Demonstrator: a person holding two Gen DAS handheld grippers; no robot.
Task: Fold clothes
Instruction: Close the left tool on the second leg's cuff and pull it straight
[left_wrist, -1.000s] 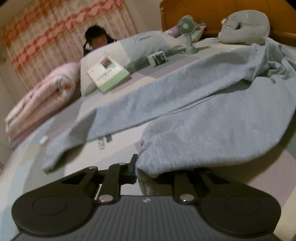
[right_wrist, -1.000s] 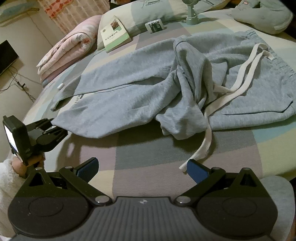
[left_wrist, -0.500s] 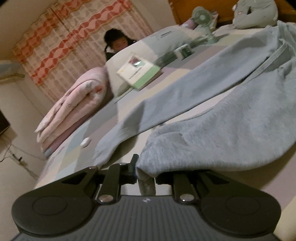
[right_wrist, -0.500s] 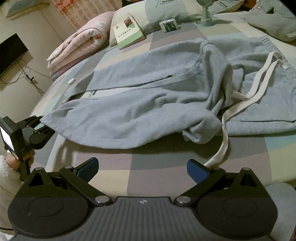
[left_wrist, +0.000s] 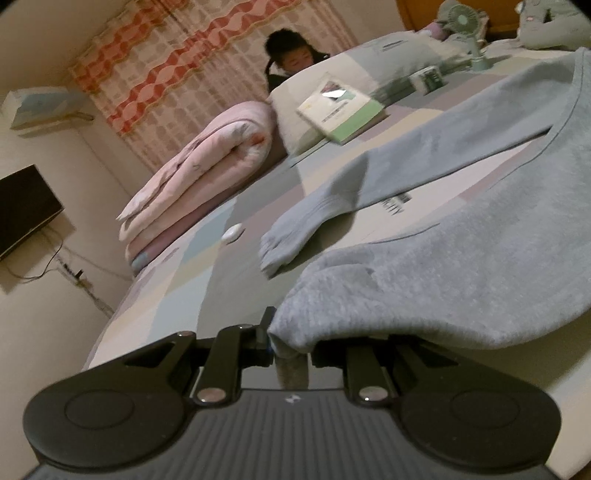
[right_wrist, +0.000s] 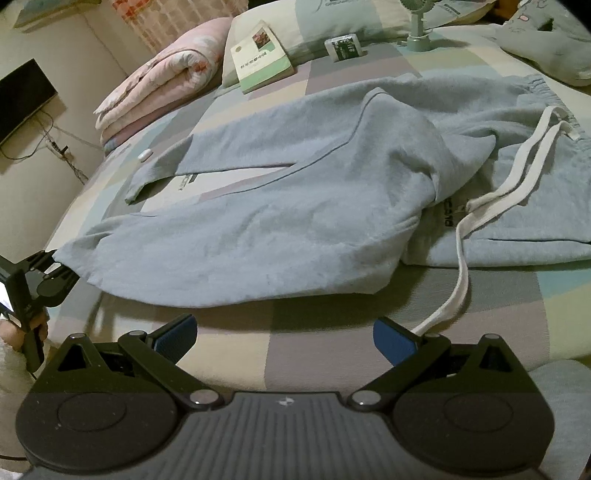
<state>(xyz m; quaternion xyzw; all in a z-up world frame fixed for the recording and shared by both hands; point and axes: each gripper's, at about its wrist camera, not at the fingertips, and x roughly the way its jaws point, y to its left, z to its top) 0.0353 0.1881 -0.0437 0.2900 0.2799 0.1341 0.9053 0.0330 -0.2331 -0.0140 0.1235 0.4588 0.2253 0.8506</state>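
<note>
Left gripper low at the near edge of the bed, jaws pinched tight on the cuff end of one leg of the grey sweatpants, fabric bunched between the fingers and draping up and away over the gripper. Seen from the right wrist camera as a black frame at the far left, gripped by a hand in a fluffy white sleeve, cuff pulled out past the mattress edge. Right gripper level above the near side of the bed, blue pads spread wide, nothing between them, white drawstring trailing down to just beside the right pad. Sweatpants spread across the patchwork bedcover, near leg stretched leftward toward the left gripper, far leg lying flat behind it, waistband bunched at the right with the drawstring looping over it. Small dark lettering printed near the waist and a dark label on the far leg, both too blurred to read. No containers in sight. Elsewhere on the bed: a green-and-white book propped on a pillow, cover text illegible; a small desk fan; a rolled pink quilt. A person beyond the pillow, before patterned curtains.
</note>
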